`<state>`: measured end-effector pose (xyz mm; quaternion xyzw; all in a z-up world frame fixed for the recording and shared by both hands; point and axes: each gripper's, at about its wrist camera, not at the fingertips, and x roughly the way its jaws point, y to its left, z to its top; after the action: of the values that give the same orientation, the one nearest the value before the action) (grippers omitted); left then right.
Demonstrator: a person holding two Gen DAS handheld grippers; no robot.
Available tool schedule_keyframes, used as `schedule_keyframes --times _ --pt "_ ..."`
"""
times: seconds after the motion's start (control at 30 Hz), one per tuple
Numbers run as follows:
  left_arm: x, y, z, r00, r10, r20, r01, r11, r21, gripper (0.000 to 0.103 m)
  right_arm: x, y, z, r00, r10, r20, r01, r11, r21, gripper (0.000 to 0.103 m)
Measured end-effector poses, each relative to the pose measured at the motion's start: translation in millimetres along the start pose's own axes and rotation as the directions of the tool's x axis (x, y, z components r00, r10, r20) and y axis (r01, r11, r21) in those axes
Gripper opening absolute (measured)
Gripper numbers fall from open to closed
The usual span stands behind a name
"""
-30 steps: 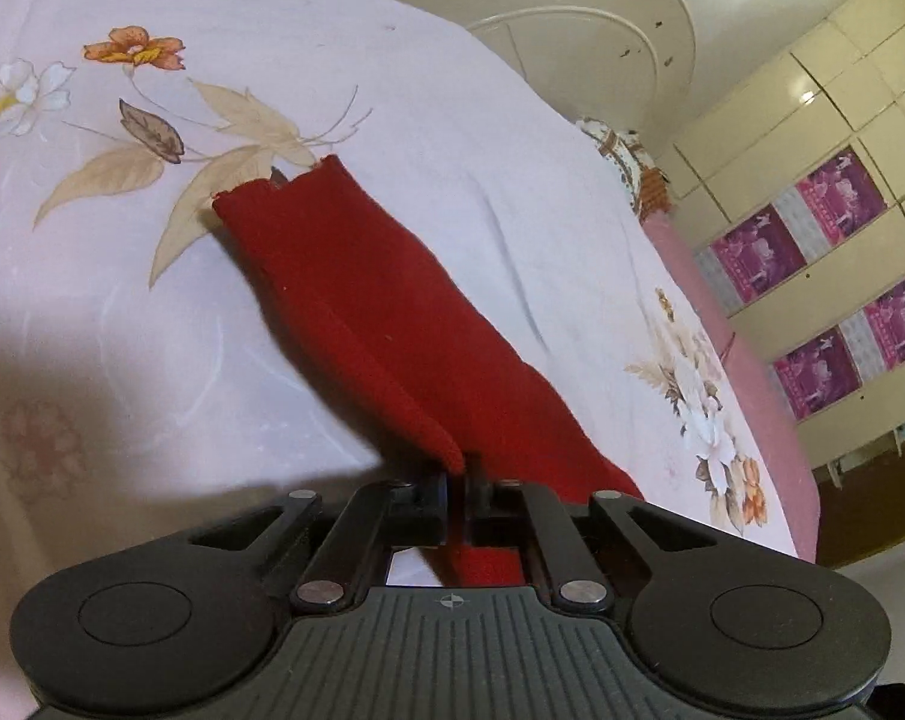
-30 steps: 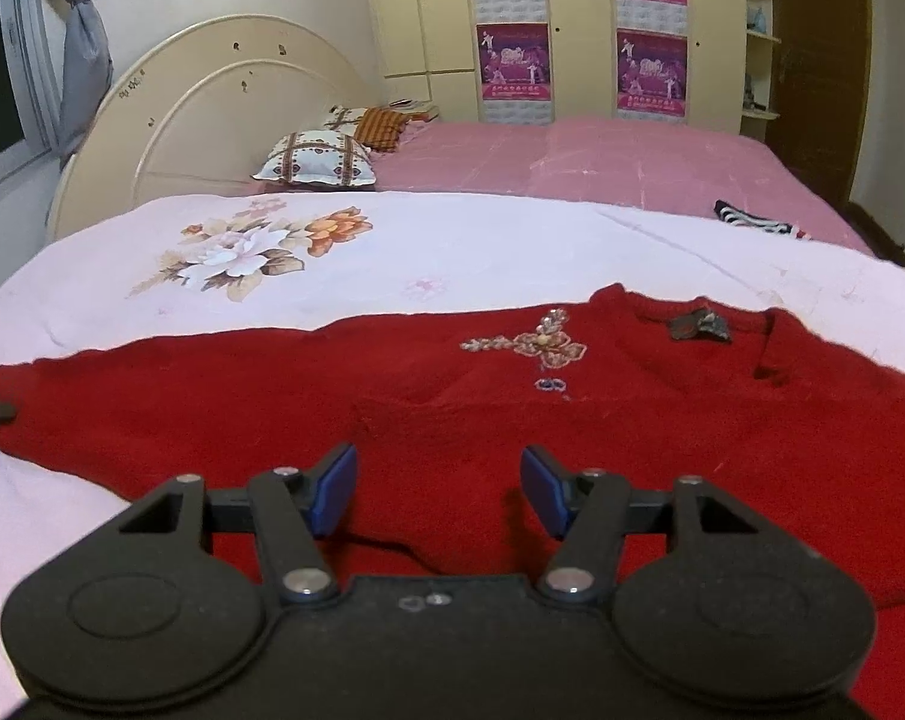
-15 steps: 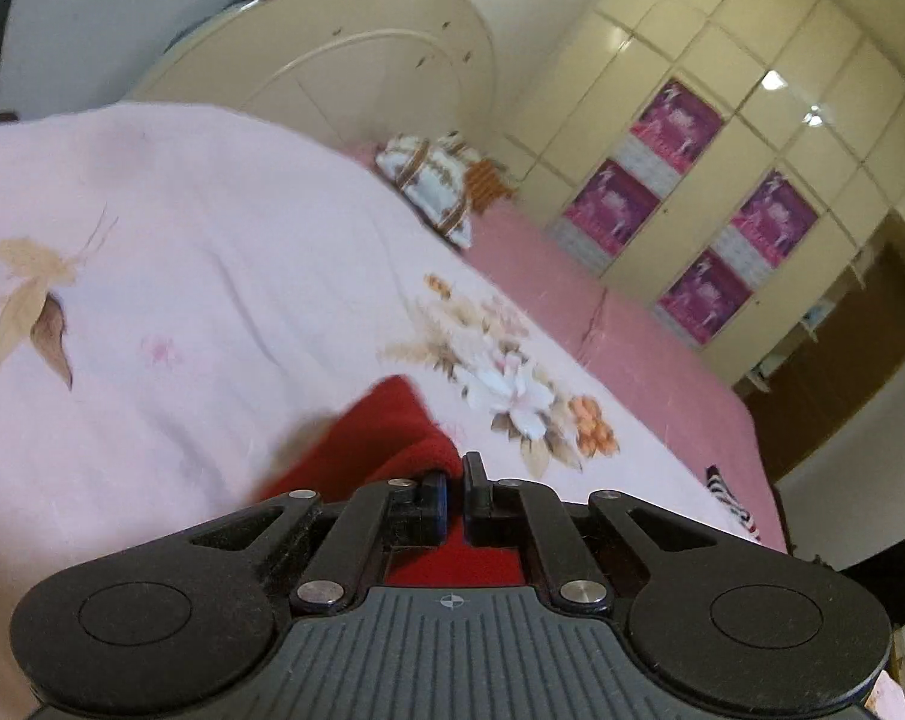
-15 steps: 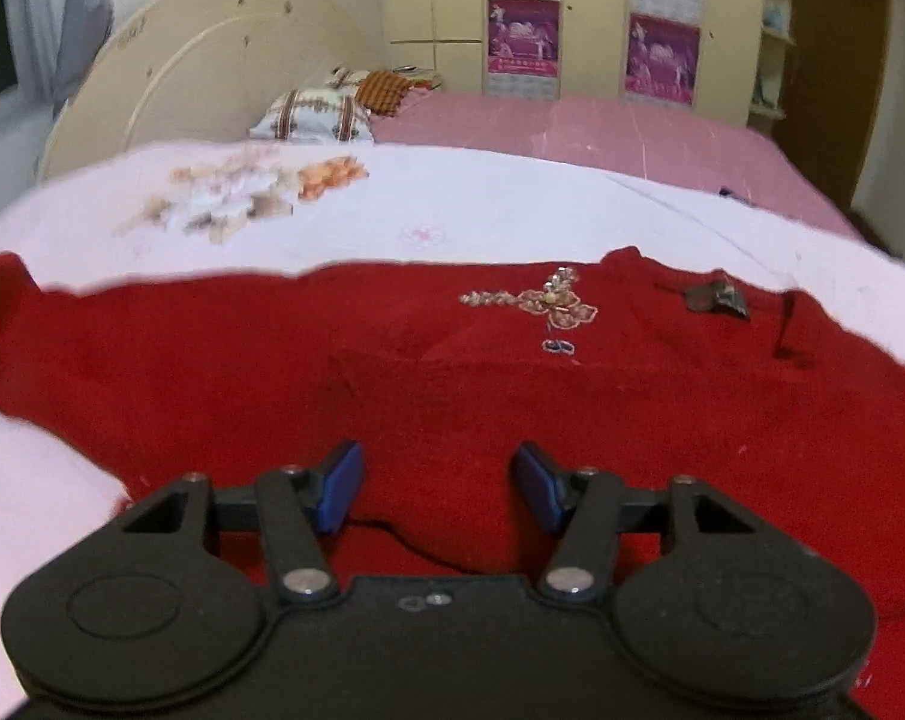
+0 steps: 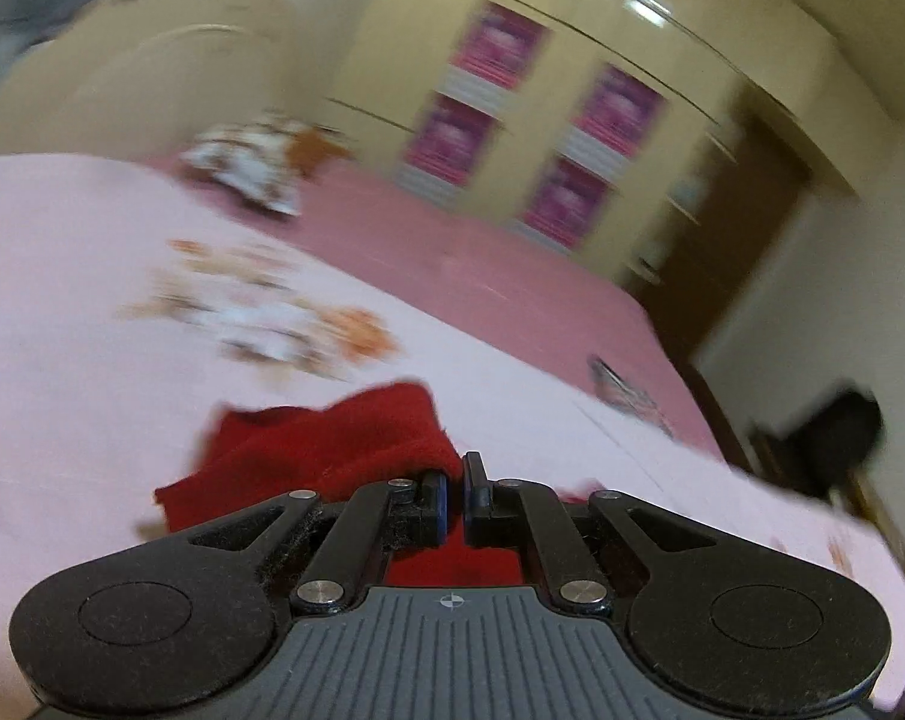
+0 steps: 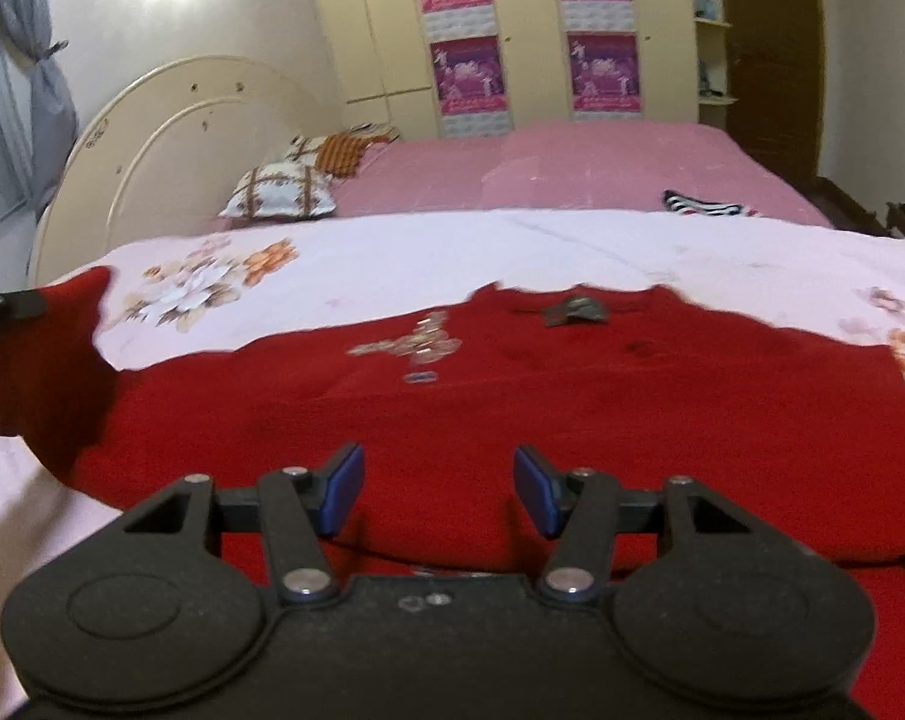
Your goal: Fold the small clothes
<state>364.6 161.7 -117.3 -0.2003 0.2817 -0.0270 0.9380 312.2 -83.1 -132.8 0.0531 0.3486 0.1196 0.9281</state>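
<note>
- Step in hand, by the look of it: sleeve fold. Left gripper [image 5: 451,495] is clamped tight on the red sleeve [image 5: 332,450], cloth bunched just ahead of the jaws; L view is smeared w/ blur.
- In the R view that sleeve end [image 6: 50,360] is raised off the bedsheet at far left, w/ a dark gripper tip [image 6: 8,303] on its top corner.
- Red sweater [image 6: 542,408] lies flat on the white floral bedsheet [image 6: 392,246], neckline away from the cam, w/ a beaded motif [image 6: 416,345] on the chest and a small grey tag [image 6: 575,311] at the collar.
- Right gripper [image 6: 439,489] hovers low over the near hem; blue pads apart, nothing between them; holds nothing.
- Next move, judged: carry the sleeve across onto the body and lay it flat before letting go. Calls for keeping the pinch firm, and the R gripper could pin the body so it doesn't drag.
- Risk: knit is limp, so the sleeve may twist or land creased.
- Containers: none in view, no basket or box for folded items. Beige wardrobe [image 6: 530,30] behind is closed; contents can't be told.
- Other bits: patterned pillow [image 6: 281,195] on the pink cover [image 6: 572,168], and a striped cloth [image 6: 701,204] far right, well apart from the sweater.
</note>
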Motion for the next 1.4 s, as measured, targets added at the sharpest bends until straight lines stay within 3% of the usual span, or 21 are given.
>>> schedule_keyframes --times 0.17,0.27,0.37,0.43,0.53,0.6,0.77,0.87,0.97,1.03,1.13,1.3,1.37,1.4 --pt "39 -103 -51 0.982 -0.096 -0.163 0.129 0.969 0.209 0.005 -17 -50 -2 0.998 -0.056 0.010 0.055 0.997 0.063 0.055" --pt "54 -142 -84 0.963 -0.052 -0.264 0.141 0.933 0.332 0.005 -21 -75 -5 0.998 -0.065 -0.006 0.065 0.993 0.102 0.055" --pt "43 -155 -97 0.959 -0.005 -0.283 0.121 0.911 0.394 0.005 -23 -91 -4 0.999 -0.044 -0.004 0.044 0.990 0.131 0.060" --pt "30 -153 -94 0.960 -0.004 -0.278 0.116 0.914 0.388 0.005 -23 -92 -1 1.000 -0.019 0.004 0.018 0.992 0.126 0.066" --pt "14 -149 -84 0.963 0.006 -0.268 0.106 0.910 0.402 0.005 -22 -87 2 1.000 0.022 0.010 -0.023 0.994 0.110 0.067" --pt "3 -135 -76 0.965 0.013 -0.263 0.090 0.923 0.375 0.005 -24 -80 3 0.998 0.056 0.009 -0.057 0.994 0.096 0.067" --pt "-12 -80 -47 0.968 0.073 -0.242 -0.012 0.969 0.245 0.005 -19 -45 3 0.994 0.110 0.001 -0.110 0.994 -0.001 0.067" --pt "-20 -47 -33 0.971 0.130 -0.199 -0.090 0.976 0.198 0.005 -16 -16 3 0.990 0.140 -0.005 -0.140 0.987 -0.080 0.072" --pt "-6 -23 -28 0.963 0.184 -0.196 -0.147 0.970 0.193 0.005 -9 13 -4 0.991 0.128 -0.031 -0.131 0.970 -0.204 0.074" --pt "5 -11 -31 0.955 0.209 -0.210 -0.172 0.968 0.180 0.005 -1 28 -11 0.997 0.073 -0.039 -0.082 0.951 -0.299 0.067" --pt "24 -1 -38 0.947 0.222 -0.231 -0.187 0.969 0.164 0.005 16 35 -17 0.997 0.019 -0.076 -0.045 0.933 -0.357 0.045" --pt "47 -8 -45 0.942 0.225 -0.249 -0.187 0.968 0.167 0.005 25 31 -7 0.997 0.047 -0.060 -0.063 0.952 -0.299 0.037" --pt "50 -10 -45 0.941 0.225 -0.252 -0.186 0.968 0.169 0.005 22 22 1 0.996 0.077 -0.051 -0.086 0.971 -0.223 0.008" --pt "51 -12 -44 0.942 0.221 -0.252 -0.182 0.969 0.166 0.005 18 5 9 0.993 0.108 -0.039 -0.112 0.988 -0.109 0.007"
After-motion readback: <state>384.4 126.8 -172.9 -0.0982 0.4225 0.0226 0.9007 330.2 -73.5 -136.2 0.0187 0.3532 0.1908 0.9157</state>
